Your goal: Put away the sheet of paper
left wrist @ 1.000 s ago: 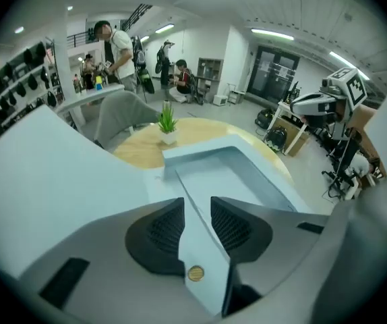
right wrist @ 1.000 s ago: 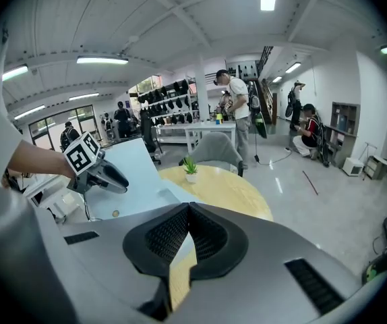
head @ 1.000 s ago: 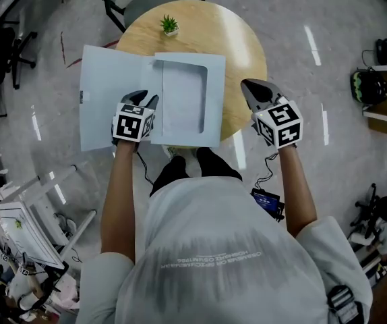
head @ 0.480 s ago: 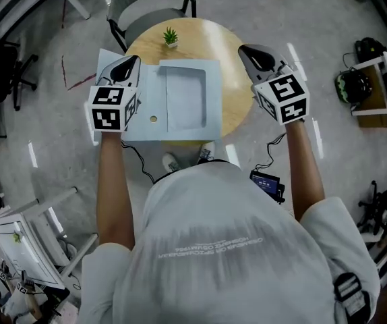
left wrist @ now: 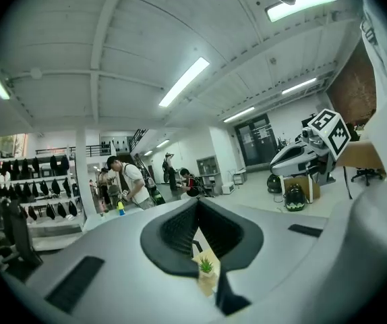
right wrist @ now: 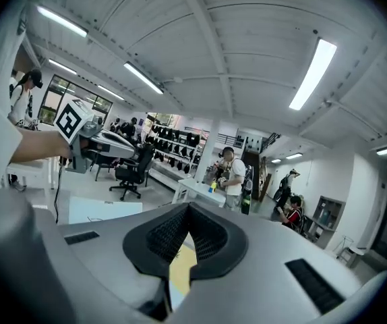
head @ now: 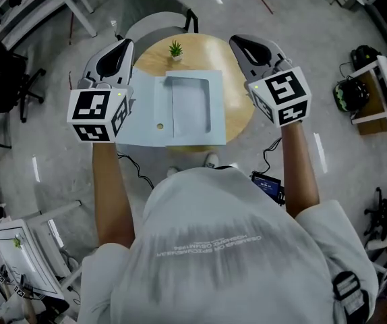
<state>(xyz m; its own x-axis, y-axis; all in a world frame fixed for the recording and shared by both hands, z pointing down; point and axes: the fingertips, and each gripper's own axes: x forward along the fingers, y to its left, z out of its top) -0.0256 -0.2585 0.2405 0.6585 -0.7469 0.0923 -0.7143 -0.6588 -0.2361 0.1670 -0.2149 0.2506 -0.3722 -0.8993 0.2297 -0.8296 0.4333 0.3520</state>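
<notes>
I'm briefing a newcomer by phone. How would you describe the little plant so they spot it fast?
Find the round wooden table in the room's middle. At its far edge, beyond the open pale-blue folder, stands the small potted plant, the only green upright thing there.

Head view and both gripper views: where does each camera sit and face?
Head view: on the head, steeply down at table, open folder, plant; shows shirt, forearms, left hand-held gripper, right hand-held gripper.
Left gripper view: on that gripper, level across the room; shows its shut jaws, right forearm.
Right gripper view: on that gripper, across the room; shut jaws, left forearm.
Shared: each gripper view catches the other gripper.
</notes>
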